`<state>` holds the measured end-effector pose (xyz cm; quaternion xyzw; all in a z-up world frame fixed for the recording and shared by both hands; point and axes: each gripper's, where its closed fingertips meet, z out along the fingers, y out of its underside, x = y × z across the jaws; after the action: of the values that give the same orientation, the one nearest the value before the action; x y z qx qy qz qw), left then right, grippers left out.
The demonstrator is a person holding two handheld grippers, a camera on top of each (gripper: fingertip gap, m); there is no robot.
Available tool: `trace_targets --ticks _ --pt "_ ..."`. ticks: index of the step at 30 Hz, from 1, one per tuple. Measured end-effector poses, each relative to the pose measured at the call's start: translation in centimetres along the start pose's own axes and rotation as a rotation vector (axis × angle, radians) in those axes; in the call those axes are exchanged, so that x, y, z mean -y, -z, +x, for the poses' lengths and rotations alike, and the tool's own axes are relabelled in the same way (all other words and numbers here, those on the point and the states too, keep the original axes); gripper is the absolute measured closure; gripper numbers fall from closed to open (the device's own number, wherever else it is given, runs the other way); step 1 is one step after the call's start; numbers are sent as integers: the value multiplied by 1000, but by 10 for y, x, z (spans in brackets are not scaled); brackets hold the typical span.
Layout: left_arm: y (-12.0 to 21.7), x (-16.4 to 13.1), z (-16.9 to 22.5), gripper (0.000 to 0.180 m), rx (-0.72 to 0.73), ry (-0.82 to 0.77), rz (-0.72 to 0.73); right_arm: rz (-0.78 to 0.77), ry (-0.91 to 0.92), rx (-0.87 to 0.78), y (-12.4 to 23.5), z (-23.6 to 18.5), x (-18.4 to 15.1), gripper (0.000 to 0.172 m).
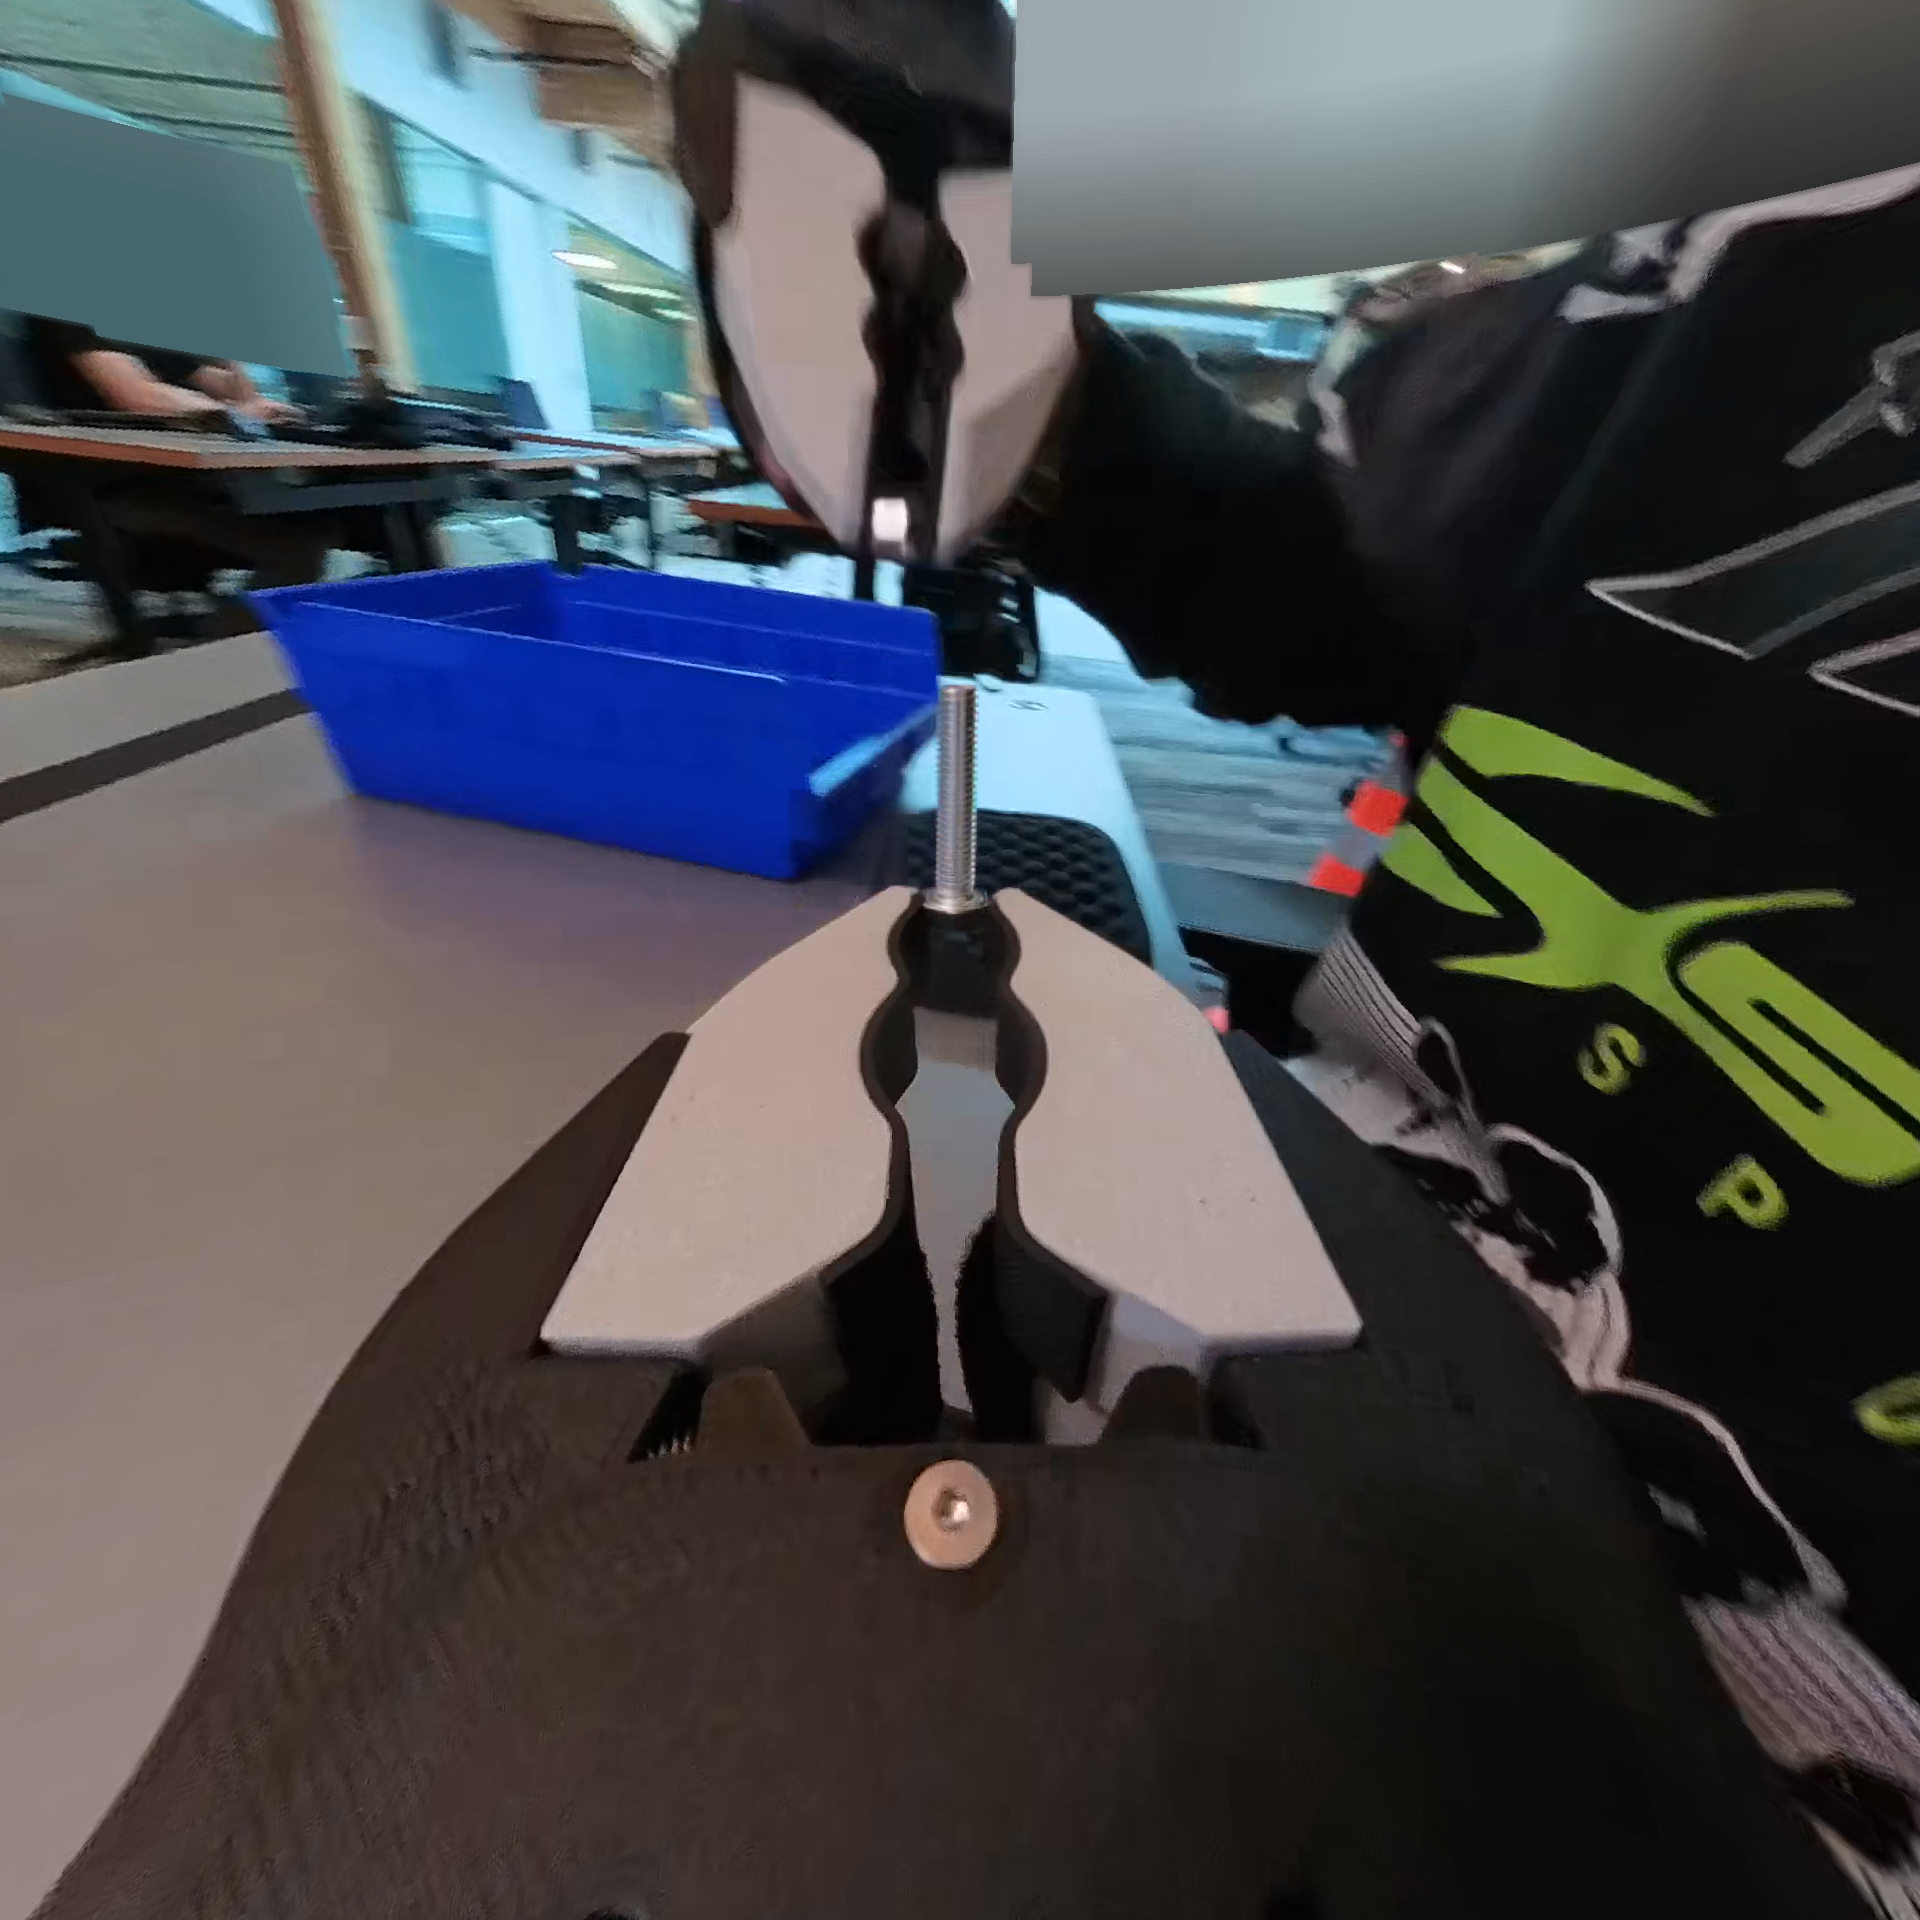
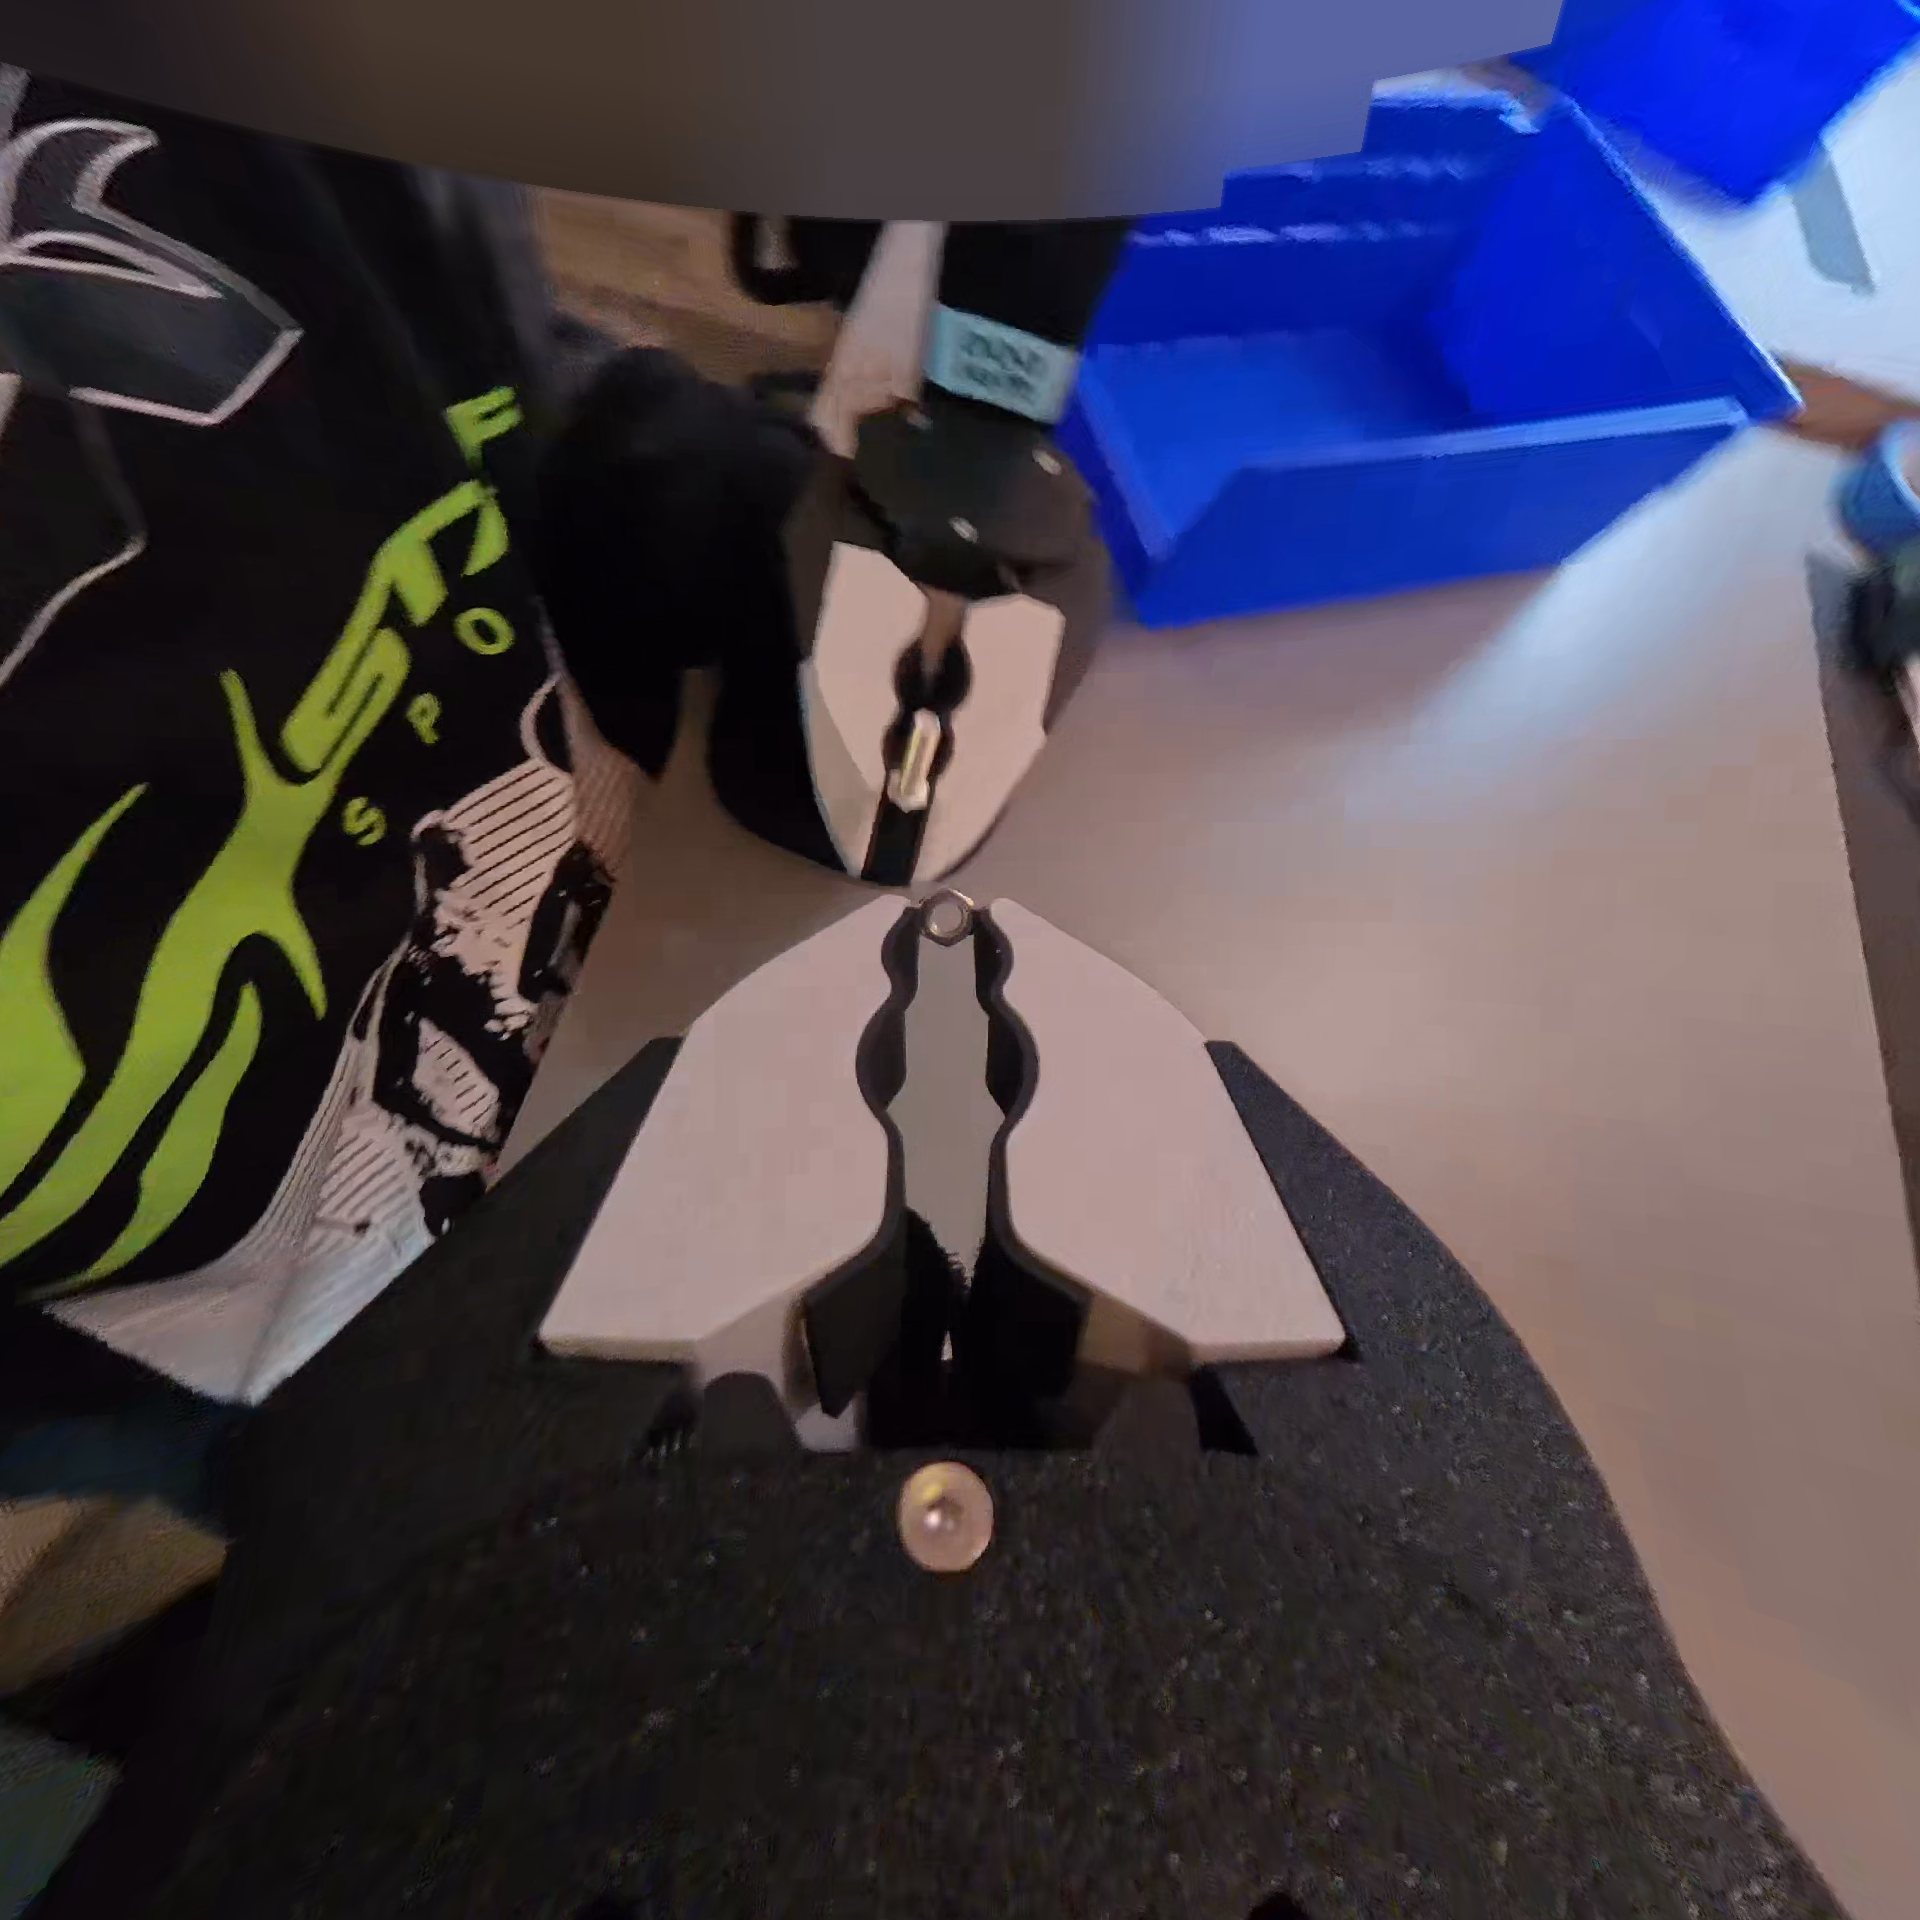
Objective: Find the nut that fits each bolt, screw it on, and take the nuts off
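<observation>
My left gripper (image 1: 954, 906) is shut on the head of a silver bolt (image 1: 956, 790). The threaded shaft sticks straight out past the fingertips. My right gripper (image 2: 945, 916) is shut on a small silver hex nut (image 2: 945, 918), pinched at the very tips with its hole facing the camera. The two grippers point at each other, tip to tip. The right gripper (image 1: 896, 540) with the nut (image 1: 891, 516) shows beyond the bolt's end in the left wrist view, with a gap between them. The left gripper (image 2: 899, 862) and the bolt (image 2: 914, 764) show in the right wrist view.
A blue plastic bin (image 1: 582, 717) stands on the grey table (image 1: 312, 987) behind the bolt; it also shows in the right wrist view (image 2: 1403, 468). A person in a black shirt with green print (image 1: 1662, 935) is close on the side. A chair back (image 1: 1039, 852) is beyond the table edge. One gripper's finger ends stand about 6 cm off the other's.
</observation>
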<state>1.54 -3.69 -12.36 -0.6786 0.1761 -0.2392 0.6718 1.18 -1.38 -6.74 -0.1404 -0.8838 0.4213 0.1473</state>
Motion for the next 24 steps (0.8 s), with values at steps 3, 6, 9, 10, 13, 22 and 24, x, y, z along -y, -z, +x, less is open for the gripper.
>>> trace_targets --ticks 3,6,9,10,13,22,24 --pt "-4 -8 15 170 -106 -24 -62 -23 158 141 -5 -16 20 161" --pt "-6 -15 21 170 -166 -12 -101 -79 273 253 -17 -29 25 161" --pt "-7 -17 24 170 -195 -9 -117 -150 360 325 -28 -33 19 162" --pt "-6 -18 25 170 -202 -9 -119 -169 381 346 -30 -35 17 162" --pt "-7 -19 27 170 -221 -4 -127 -212 420 381 -36 -35 12 162" --pt "-6 -18 26 170 -230 11 -115 -277 452 428 -44 -37 6 162" --pt "-6 -18 27 170 -230 8 -117 -286 454 426 -44 -36 5 162"
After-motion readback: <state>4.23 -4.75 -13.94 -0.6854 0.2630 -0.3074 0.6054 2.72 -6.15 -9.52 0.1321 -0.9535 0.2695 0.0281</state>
